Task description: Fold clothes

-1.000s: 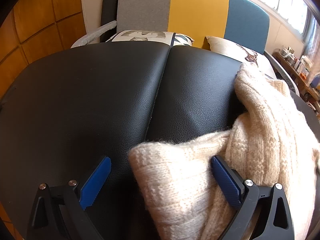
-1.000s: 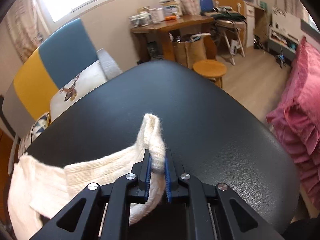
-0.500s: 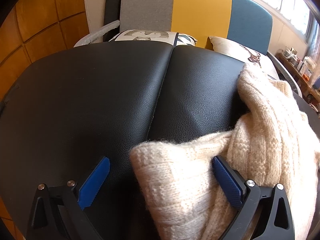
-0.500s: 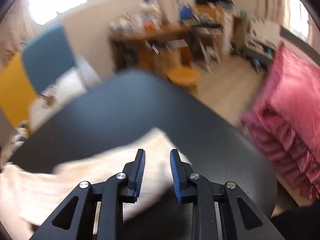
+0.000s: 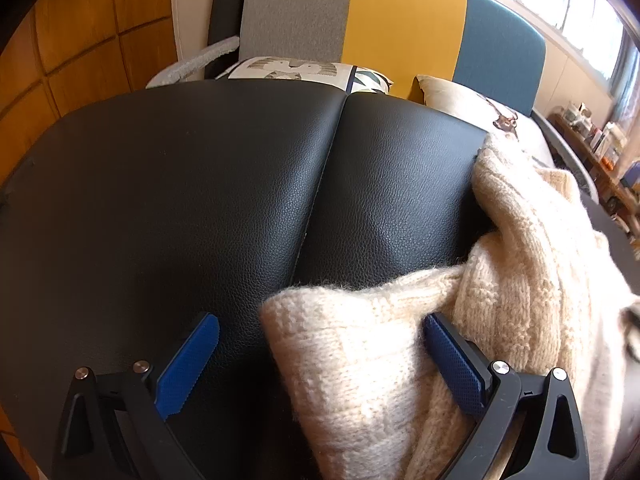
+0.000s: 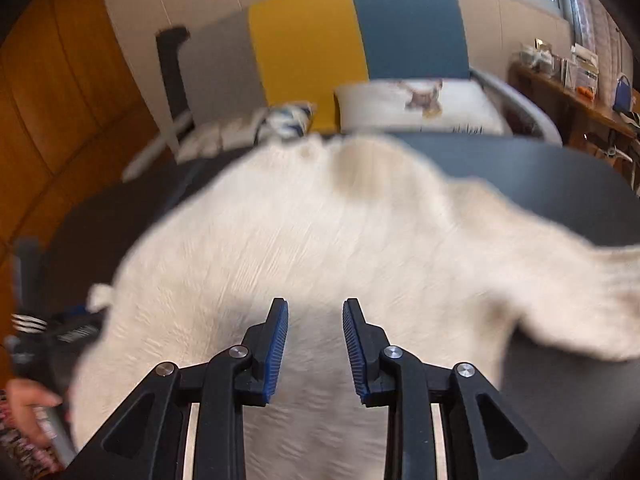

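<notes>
A cream knit sweater (image 5: pixel 520 264) lies bunched on the right part of a black leather surface (image 5: pixel 200 200). My left gripper (image 5: pixel 320 320) stands wide open low over that surface. A folded end of the knit lies between its blue pads, and the right pad (image 5: pixel 452 360) rests against the wool. The right wrist view is blurred by motion. There the sweater (image 6: pixel 320 232) spreads wide beneath my right gripper (image 6: pixel 315 304). Its jaws are opening, a narrow gap apart, with nothing pinched between them.
Behind the surface stands a bench with grey, yellow and blue back panels (image 5: pixel 400 20) and printed cushions (image 5: pixel 304 70). A wooden wall (image 5: pixel 80 40) is at the left, a cluttered desk (image 6: pixel 580 92) at the right. A person's hand (image 6: pixel 24 400) shows at lower left.
My right gripper let go of the sweater's sleeve end, opened a little and swung fast to the left, now over the sweater's body. The left gripper stayed put.
</notes>
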Motion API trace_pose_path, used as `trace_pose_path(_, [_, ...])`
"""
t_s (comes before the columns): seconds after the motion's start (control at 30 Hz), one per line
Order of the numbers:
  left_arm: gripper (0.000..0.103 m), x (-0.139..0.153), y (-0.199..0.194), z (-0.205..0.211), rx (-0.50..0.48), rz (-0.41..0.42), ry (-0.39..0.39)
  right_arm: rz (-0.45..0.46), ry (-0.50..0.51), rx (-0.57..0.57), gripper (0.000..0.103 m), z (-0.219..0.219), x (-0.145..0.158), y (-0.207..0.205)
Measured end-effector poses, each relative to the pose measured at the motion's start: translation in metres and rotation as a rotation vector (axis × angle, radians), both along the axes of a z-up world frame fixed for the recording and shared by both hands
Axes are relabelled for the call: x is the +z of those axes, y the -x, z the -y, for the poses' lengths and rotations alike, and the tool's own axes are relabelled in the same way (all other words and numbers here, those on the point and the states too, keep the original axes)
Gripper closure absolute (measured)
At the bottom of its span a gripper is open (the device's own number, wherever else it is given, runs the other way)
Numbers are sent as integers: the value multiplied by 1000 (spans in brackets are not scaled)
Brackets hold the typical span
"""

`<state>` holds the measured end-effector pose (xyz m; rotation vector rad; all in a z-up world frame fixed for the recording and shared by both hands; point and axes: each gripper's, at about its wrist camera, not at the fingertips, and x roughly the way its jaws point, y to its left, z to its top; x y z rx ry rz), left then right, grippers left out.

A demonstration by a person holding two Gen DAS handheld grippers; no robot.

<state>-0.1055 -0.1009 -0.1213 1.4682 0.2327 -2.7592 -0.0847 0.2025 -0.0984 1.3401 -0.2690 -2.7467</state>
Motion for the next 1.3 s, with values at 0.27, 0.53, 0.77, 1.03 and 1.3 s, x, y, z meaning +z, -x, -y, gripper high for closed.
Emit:
trace_pose_path(0.27, [0, 14, -11, 72, 148, -29, -191, 20, -207, -53, 76, -8, -25, -1])
trace_pose_path(0.53, [1, 6, 4, 70, 96, 57, -165, -2, -146, -107, 75, -31, -27, -23])
trace_pose_path(0.77, [1, 7, 24, 11, -41, 72, -50, -12, -108, -105, 74, -31, -26, -19])
trace_pose_path(1.03, [81, 15, 27, -42, -187, 81, -50, -20, -72, -108, 74, -35, -27, -15])
trace_pose_path(1.3, [80, 15, 39, -10, -151, 126, -410, -26, -30, -111, 74, -35, -27, -19])
